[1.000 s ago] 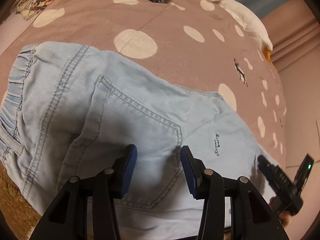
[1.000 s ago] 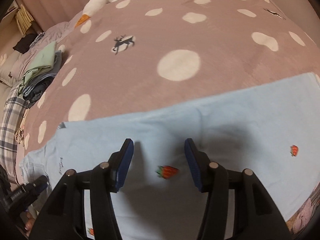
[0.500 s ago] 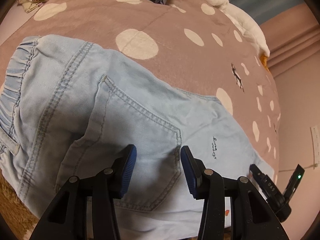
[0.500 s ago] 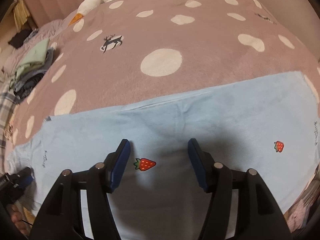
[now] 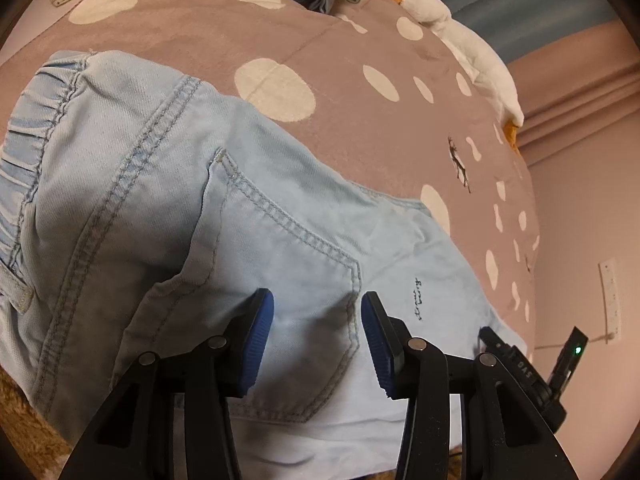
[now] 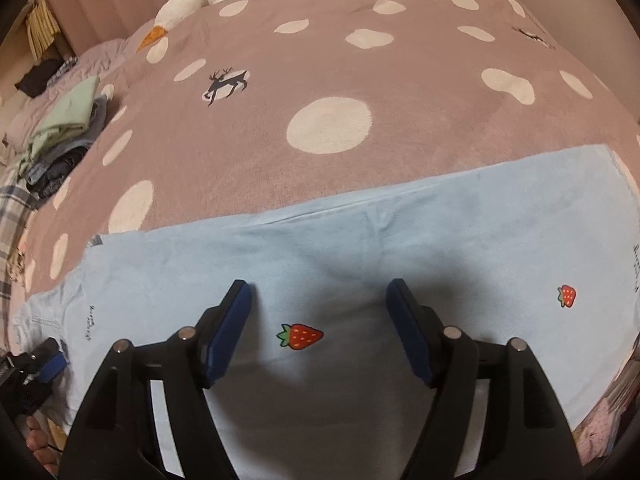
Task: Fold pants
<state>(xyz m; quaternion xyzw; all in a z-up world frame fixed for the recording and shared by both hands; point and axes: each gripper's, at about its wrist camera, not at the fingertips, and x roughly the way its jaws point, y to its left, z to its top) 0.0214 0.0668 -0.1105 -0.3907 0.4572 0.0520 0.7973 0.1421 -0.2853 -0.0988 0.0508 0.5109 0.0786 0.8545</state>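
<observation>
Since the earlier frames, both cameras have drawn closer over the pants, and the embroidered strawberry between the right fingers has slid from beside the left finger toward the middle of the gap, which has itself widened.

Only the left wrist view shows the waist end: the light blue pants (image 5: 168,184) lie flat on the bed with the gathered elastic waistband (image 5: 28,132) toward the bed's left edge, and one stitched back pocket (image 5: 280,288) directly ahead of the left hand-held gripper (image 5: 316,332). Its two blue-padded fingers stand apart with nothing between them, hovering over the pocket. The other tool appears at the lower right corner of this view, a green light on it.

Only the right wrist view shows the leg section, lying across the near edge of the bed on the brown blanket (image 6: 360,60) with white dots. Two strawberries are visible: one strawberry (image 6: 301,336) between the spread fingers of the right hand-held gripper (image 6: 320,328), which holds nothing, and a second strawberry (image 6: 567,295) toward the right. One deer motif (image 6: 226,82) shows on the blanket here, and one stack of folded clothes (image 6: 64,136) sits by the bed's far left edge.
</observation>
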